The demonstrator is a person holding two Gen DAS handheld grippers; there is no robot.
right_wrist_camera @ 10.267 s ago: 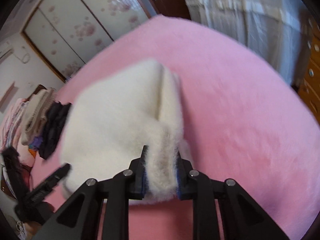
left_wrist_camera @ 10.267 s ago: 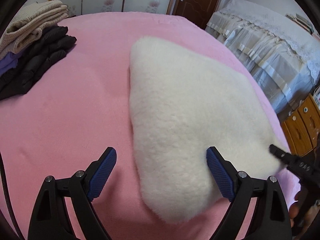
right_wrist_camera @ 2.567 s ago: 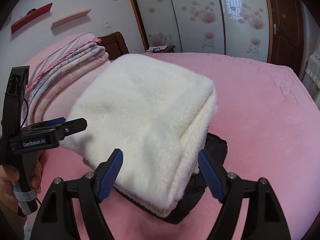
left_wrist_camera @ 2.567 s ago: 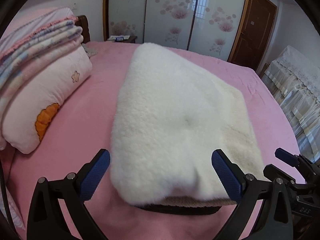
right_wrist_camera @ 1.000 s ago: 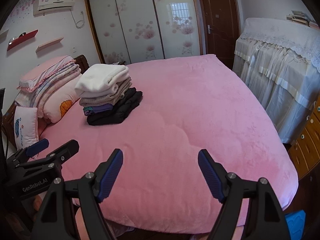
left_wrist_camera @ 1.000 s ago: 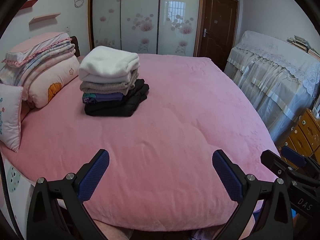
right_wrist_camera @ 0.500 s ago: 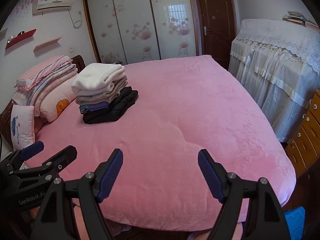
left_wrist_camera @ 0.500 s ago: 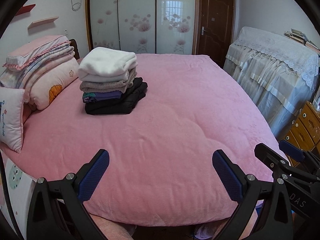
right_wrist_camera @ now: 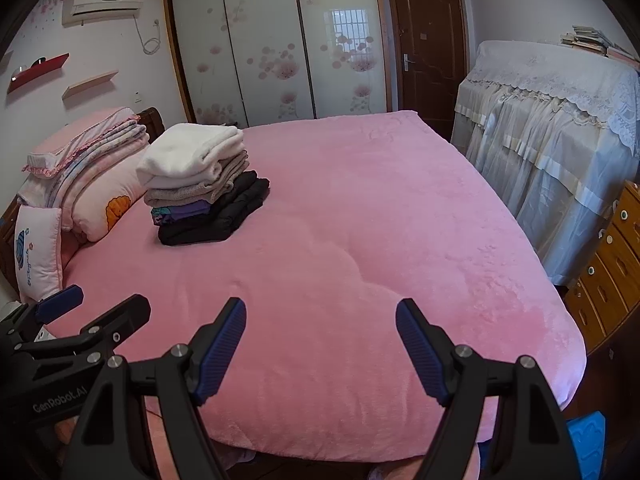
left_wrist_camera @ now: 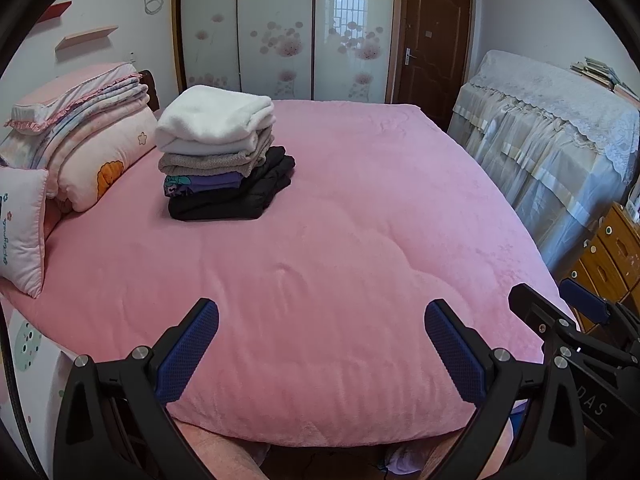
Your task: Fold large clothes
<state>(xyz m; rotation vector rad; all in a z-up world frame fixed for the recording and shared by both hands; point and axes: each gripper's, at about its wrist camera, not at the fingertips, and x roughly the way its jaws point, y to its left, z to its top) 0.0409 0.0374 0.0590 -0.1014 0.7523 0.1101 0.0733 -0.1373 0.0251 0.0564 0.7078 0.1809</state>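
Since releasing the white fleece (left_wrist_camera: 216, 118), both hand-held grippers (left_wrist_camera: 320, 344) (right_wrist_camera: 320, 340) gape empty, withdrawn.

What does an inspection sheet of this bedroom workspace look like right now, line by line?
Surface: pink plush bedspread, lightly creased.
Job's things: folded white fleece garment tops a stack over a beige knit, a purple item and a black padded garment.
Clutter: pink folded quilts and orange-print pillow at the headboard.
Grippers: left gripper and right gripper both open, holding nothing.
Cables: white cord below the wall air conditioner.
Surroundings: floral sliding wardrobe, brown door, lace-covered furniture, wooden drawers.
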